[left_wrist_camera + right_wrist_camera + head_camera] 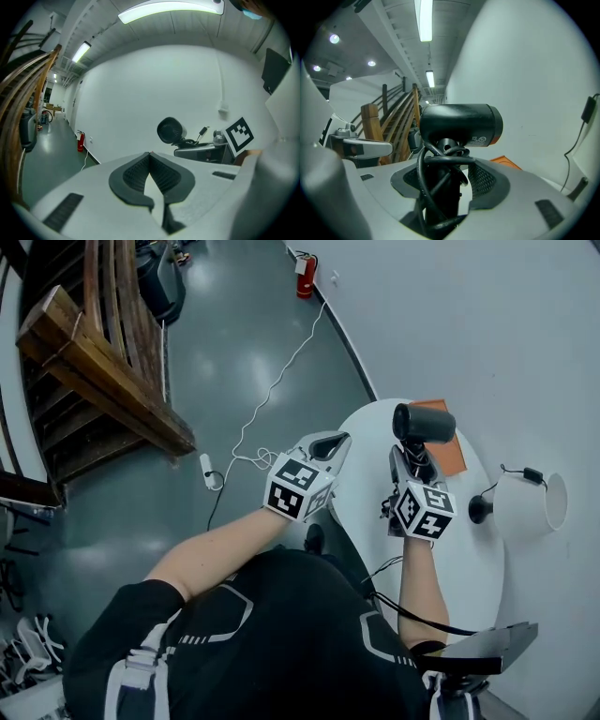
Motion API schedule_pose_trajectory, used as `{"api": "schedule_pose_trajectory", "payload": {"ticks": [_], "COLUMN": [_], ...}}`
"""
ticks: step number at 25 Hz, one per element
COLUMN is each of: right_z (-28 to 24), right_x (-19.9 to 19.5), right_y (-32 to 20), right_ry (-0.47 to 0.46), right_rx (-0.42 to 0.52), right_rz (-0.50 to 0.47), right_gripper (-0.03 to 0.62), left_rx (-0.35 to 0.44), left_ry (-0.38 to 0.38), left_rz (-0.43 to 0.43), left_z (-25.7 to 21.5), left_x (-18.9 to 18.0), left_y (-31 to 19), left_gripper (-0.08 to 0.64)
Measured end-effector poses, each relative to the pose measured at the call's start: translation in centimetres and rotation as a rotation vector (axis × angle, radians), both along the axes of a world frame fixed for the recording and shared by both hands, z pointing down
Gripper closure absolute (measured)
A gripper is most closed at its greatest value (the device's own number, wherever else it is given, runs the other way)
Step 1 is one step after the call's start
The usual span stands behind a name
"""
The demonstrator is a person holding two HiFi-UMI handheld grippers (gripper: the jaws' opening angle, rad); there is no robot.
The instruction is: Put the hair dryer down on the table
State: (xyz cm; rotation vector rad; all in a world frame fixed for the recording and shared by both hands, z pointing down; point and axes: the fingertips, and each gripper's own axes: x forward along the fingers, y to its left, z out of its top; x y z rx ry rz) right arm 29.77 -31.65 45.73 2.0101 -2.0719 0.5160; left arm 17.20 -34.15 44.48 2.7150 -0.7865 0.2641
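One black plastic hair dryer [424,423] is held upright above the round white table [466,554]. Its barrel is on top and its handle points down. A black power cord [440,157] is wound in loose loops round the handle. The right gripper [410,465] has its jaws closed on that handle, cord and all.

To set it down well, I would lower it over the bare white part of the top. The flat orange mat [452,454] beneath the barrel is better avoided, and so is the white-shaded lamp [530,505] with its black base, off to the right. A dryer is unlikely to balance on its handle end. It is probably best tipped so that barrel and handle both rest on the table before the jaws let go. The cord loops could catch on a pad as the gripper draws back, so the jaws should open wide and pull straight away along the handle.

The left gripper [328,444] hangs just beside the table's near rim with its jaws together and nothing between them. It could steady the barrel if the dryer starts to roll.
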Motion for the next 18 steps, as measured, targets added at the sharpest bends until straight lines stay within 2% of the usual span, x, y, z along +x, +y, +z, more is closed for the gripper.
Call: {"api": "schedule_pose_trajectory", "payload": {"ticks": [4,7,12,18], "right_z": [2.2,4.1,8.0,12.8], "right_x": [0.6,0.9,1.7,2.6], "right_y": [-2.1,-3.6,-6.1,-8.1], "right_ry": [0.015,0.029,0.029,0.046], "right_rx": [-0.053,-0.099,-0.176,-0.256], "right_rz": [-0.034,-0.056,-0.076,-0.103], "right_gripper": [0.333,0.333,0.333,0.333], "left_rx": [-0.046,-0.029,-0.047,-0.106], "left_ry": [-0.022,-0.078,-0.14,-0.115], "left_rz": [-0.003,0.027,0.025,-0.001], "left_z": [2.2,3.9,6.5,8.7], "left_x": [1.6,2.4,2.6,3.3], "left_y": [-0.8,-1.1,-2.2,-3.2], "left_gripper": [0.56,0.56,0.56,0.56]}}
